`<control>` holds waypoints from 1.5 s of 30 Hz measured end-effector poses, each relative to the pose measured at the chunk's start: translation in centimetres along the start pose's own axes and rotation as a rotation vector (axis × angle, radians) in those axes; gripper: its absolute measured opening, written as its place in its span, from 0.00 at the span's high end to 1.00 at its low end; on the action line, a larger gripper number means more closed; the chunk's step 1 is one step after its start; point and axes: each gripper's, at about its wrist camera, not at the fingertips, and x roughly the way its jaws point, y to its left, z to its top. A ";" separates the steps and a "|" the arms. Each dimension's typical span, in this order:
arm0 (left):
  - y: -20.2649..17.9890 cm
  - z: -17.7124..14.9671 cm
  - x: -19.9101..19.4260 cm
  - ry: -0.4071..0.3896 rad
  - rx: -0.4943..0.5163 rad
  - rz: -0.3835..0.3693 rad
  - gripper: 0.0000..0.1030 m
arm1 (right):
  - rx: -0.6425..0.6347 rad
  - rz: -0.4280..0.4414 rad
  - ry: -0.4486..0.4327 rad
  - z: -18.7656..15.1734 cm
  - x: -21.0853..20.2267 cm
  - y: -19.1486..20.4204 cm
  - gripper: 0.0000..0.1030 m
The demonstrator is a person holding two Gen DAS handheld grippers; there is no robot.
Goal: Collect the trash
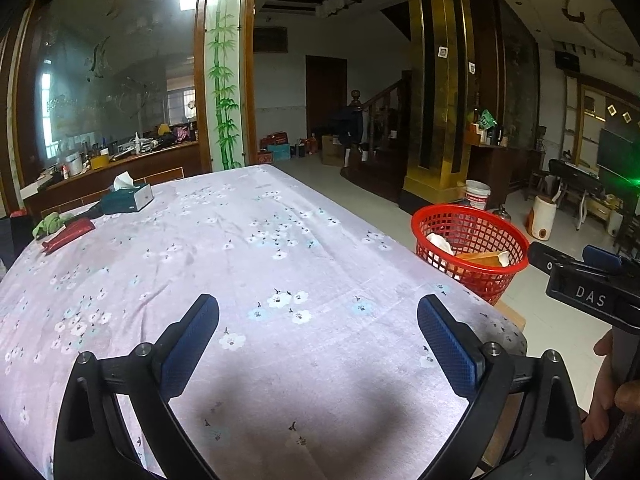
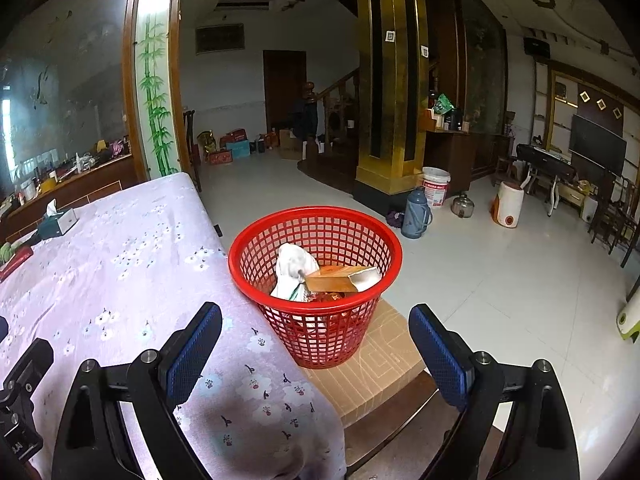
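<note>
At the bottom of the left wrist view our left claw (image 1: 318,336) hangs wide apart and empty over the flowered table (image 1: 240,240). Our right claw (image 2: 316,342) is likewise spread, holding nothing, at the table's edge. Just beyond it, centre frame, the red basket (image 2: 280,220) stands on a cardboard box (image 2: 380,360), with white crumpled paper (image 2: 290,268) and a brown carton (image 2: 336,278) inside. Far upper left, a tissue box (image 1: 128,198) sits.

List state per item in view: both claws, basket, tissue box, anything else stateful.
Left claw: open, empty, over the table.
Right claw: open, empty, facing the basket.
Red basket: upright on a cardboard box, partly filled with trash.
Tissue box: opened, one tissue sticking up.
Red packet: lying flat on the tablecloth.
</note>
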 end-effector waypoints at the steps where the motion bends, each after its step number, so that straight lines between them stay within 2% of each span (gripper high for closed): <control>1: 0.0 0.0 0.0 0.000 0.001 0.003 0.04 | 0.001 0.002 0.001 0.0 0.0 0.0 0.06; 45: 1.0 -0.5 0.2 0.012 0.002 0.049 0.03 | -0.014 0.020 0.022 -0.3 0.4 0.6 0.06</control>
